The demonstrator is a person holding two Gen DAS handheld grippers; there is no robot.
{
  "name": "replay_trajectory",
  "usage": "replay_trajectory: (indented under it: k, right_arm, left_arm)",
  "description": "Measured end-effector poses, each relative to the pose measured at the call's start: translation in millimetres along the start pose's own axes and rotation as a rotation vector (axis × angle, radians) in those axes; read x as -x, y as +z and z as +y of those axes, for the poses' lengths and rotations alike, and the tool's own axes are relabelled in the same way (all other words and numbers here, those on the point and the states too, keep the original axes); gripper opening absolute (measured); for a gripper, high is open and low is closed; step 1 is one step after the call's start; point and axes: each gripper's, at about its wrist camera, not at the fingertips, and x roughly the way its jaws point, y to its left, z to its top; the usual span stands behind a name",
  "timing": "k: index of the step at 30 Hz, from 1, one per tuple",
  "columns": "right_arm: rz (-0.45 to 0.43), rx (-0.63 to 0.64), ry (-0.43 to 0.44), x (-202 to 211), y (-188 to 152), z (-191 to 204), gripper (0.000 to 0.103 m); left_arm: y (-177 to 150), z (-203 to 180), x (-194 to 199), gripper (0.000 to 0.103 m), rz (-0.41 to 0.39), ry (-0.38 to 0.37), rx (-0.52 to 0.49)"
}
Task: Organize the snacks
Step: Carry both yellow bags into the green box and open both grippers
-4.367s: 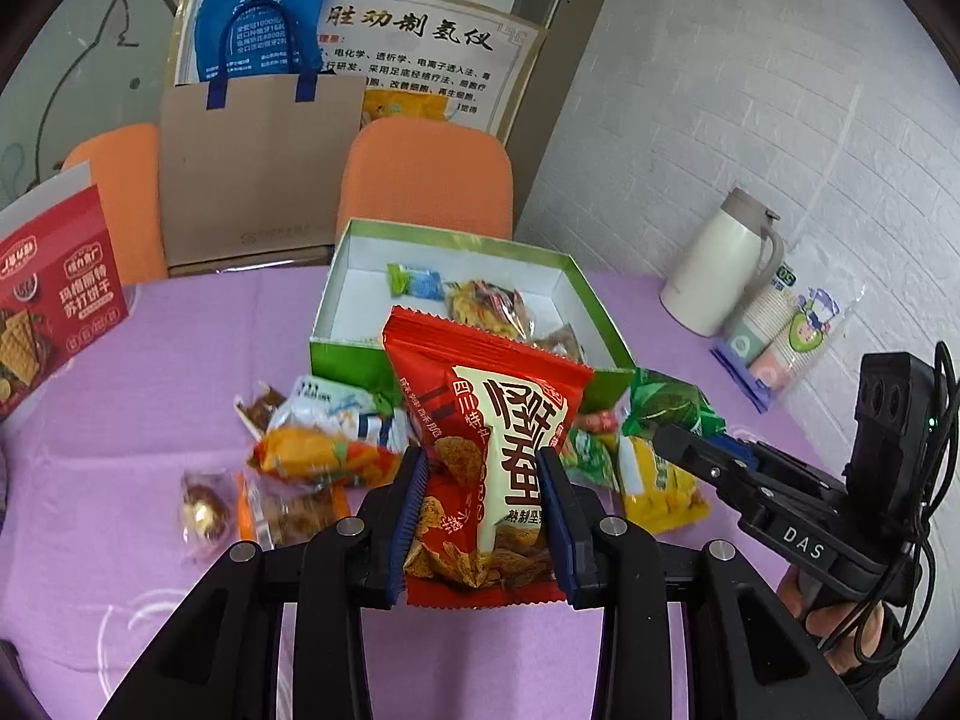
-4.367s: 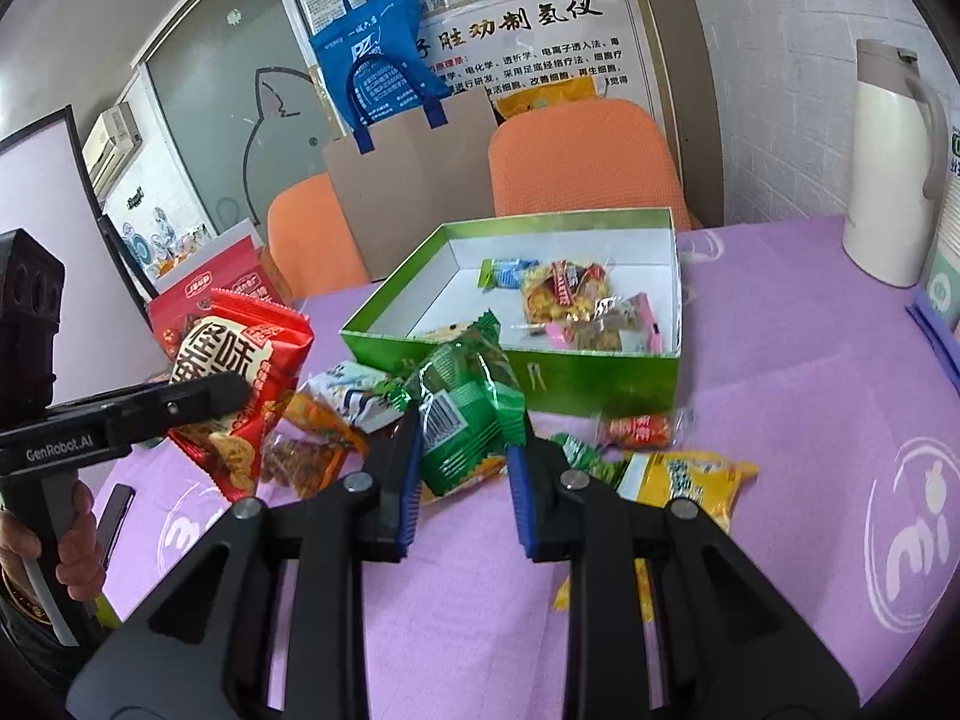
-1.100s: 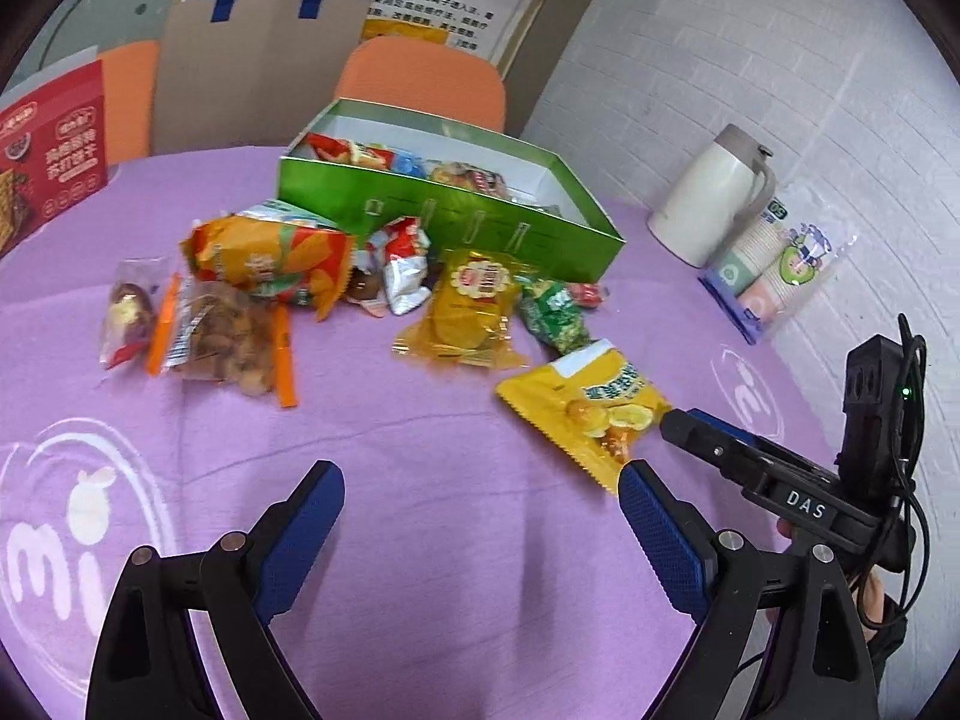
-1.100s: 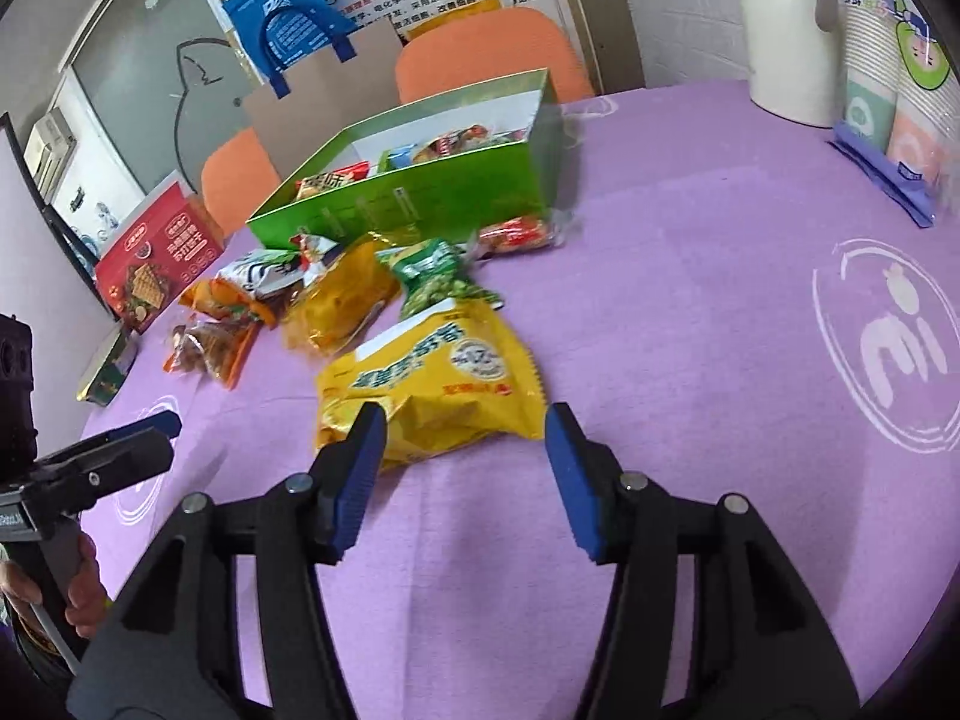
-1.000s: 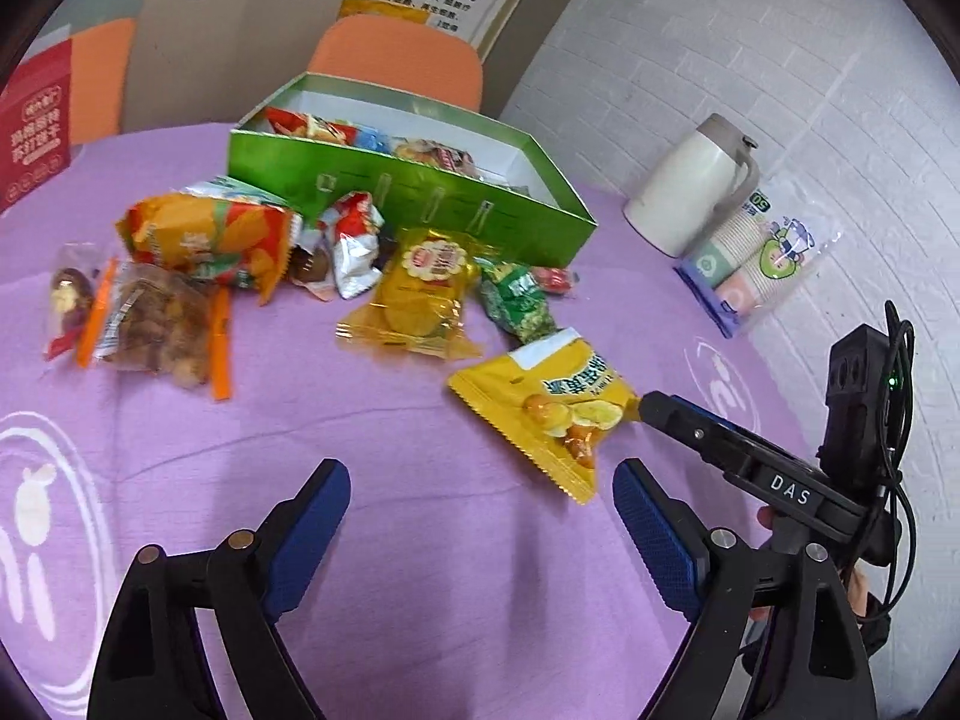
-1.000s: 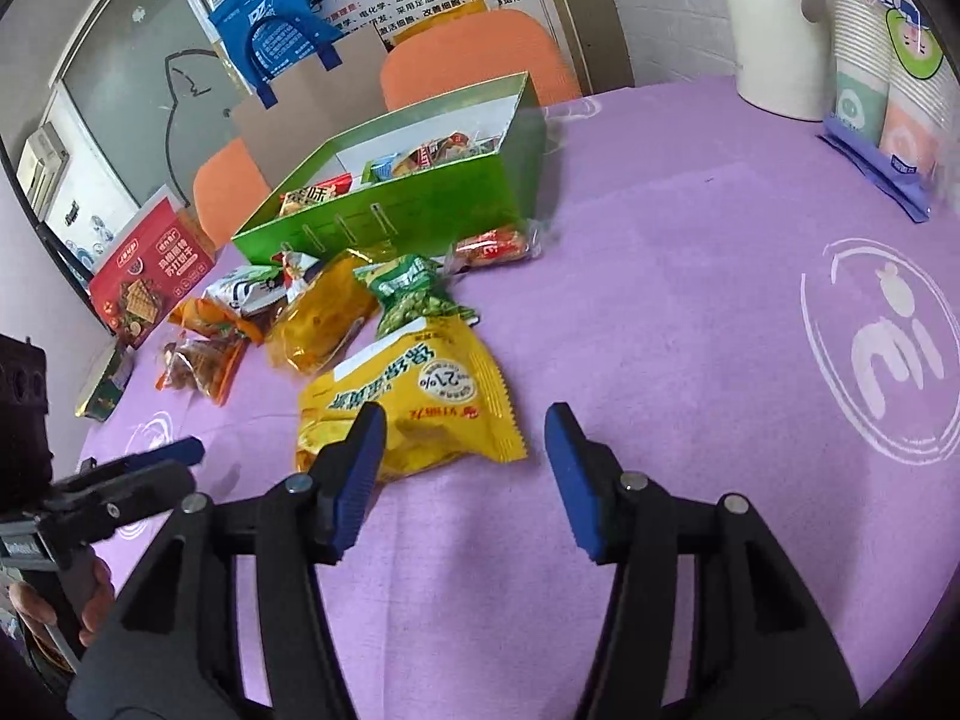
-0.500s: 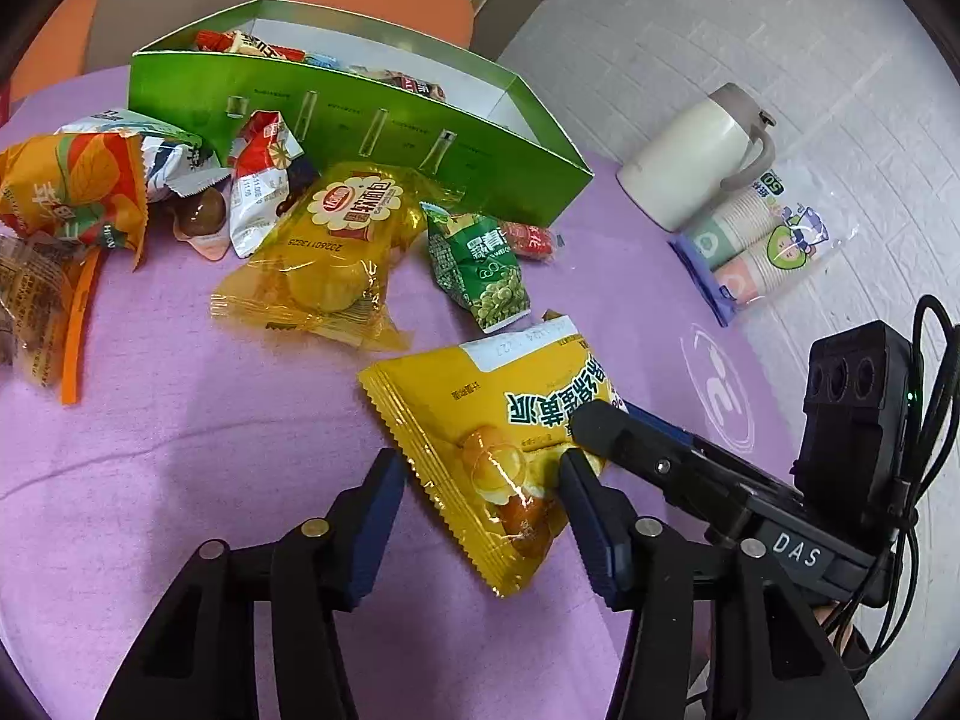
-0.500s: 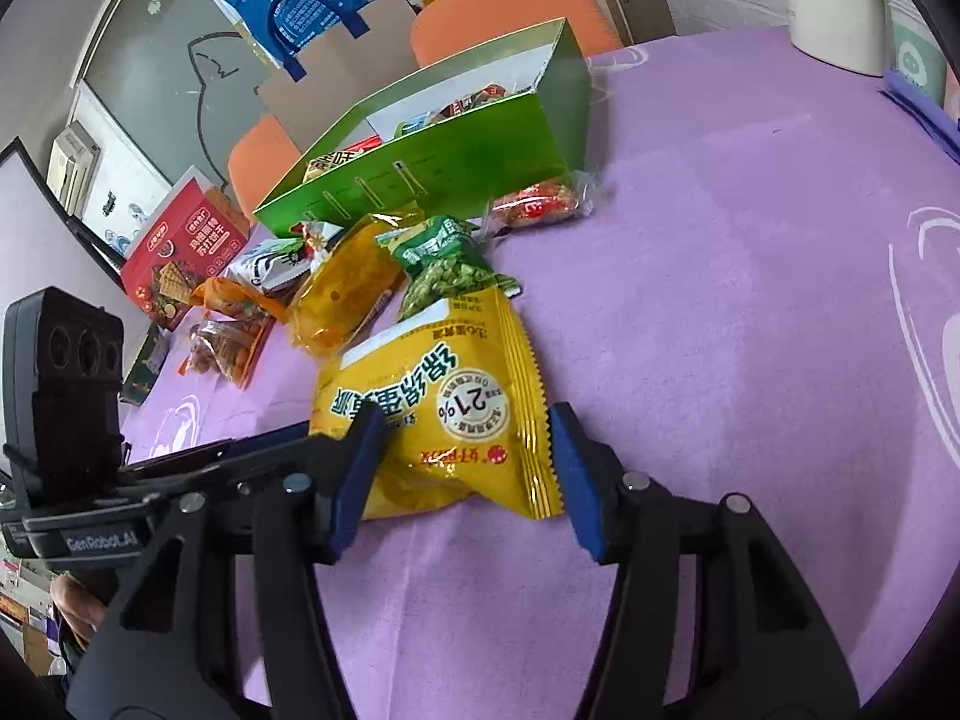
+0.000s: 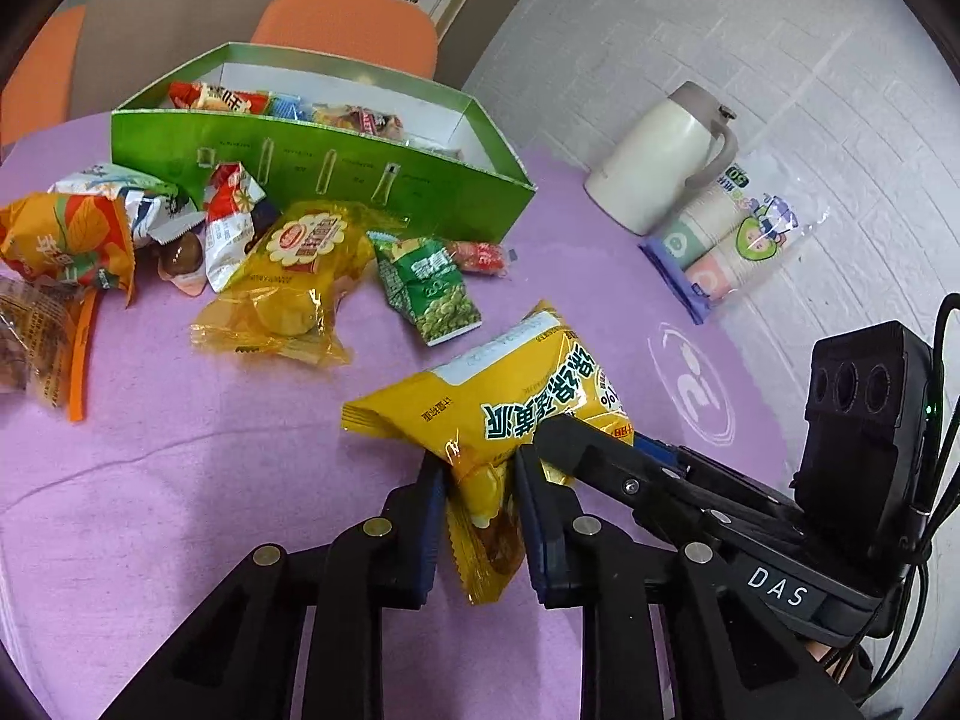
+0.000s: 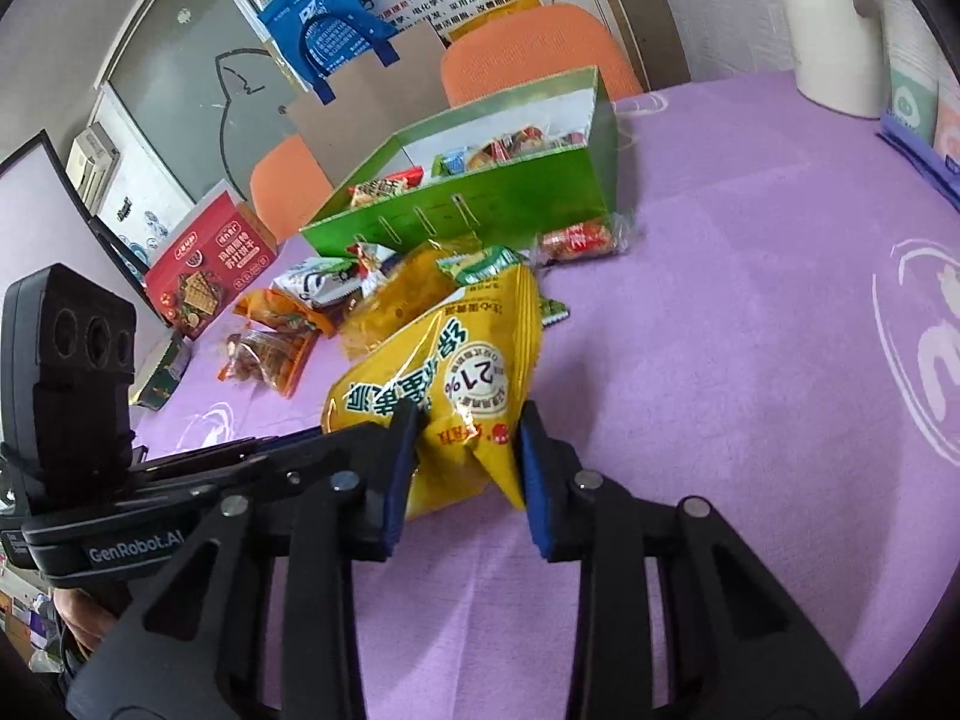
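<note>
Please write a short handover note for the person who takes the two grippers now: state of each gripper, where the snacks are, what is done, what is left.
Left gripper: shut on the big yellow bag, at one corner.
Right gripper: shut on the same bag's other end; bag partly lifted off the purple table.
Green box: already holds several snacks.
Left outside, in front of the box: green pea packet, clear yellow packet, small red packet, orange bag and a few others.
Next, probably: carry the yellow bag to the box, then the rest.

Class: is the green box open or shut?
Open. The green box has no lid on, and snacks show inside its white interior.
</note>
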Motion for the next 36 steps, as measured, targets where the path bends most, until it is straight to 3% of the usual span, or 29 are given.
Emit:
replay_trajectory:
  k: [7,14,23,29,32,34,36]
  right_arm:
    - [-0.071,0.053,0.019,-0.5,42.9,23.5,0.035]
    - [-0.109,0.062,0.03,-29.0,89.1,27.6,0.035]
    - [-0.142,0.014,0.053,-72.6,127.7,7.7,0.035]
    - [-0.139,-0.029,0.061,-98.3,138.9,-11.2,0.035]
    - [-0.147,-0.027,0.029,-109.4,140.6,-18.4,0.041]
    - [-0.142,0.006,-0.078,-113.6,138.9,-21.8,0.061]
    - [-0.171,0.059,-0.179,-108.9,130.6,-24.0,0.066]
  left_arm:
    - [34.4,-8.4,35.9,0.023,-0.095,0.004,-0.05]
    - [85.7,-1.3,40.0,0.022,-0.129,0.058,-0.073]
    - [148.9,21.2,19.6,0.022,-0.121,0.075,-0.081]
    - [172.2,37.6,-5.0,0.022,-0.103,0.082,-0.069]
    - [180.2,44.9,-16.2,0.022,-0.095,0.084,-0.067]
    - [184.5,51.8,-24.3,0.025,-0.09,0.087,-0.063]
    - [185.7,61.5,-30.2,0.042,-0.082,0.099,-0.036]
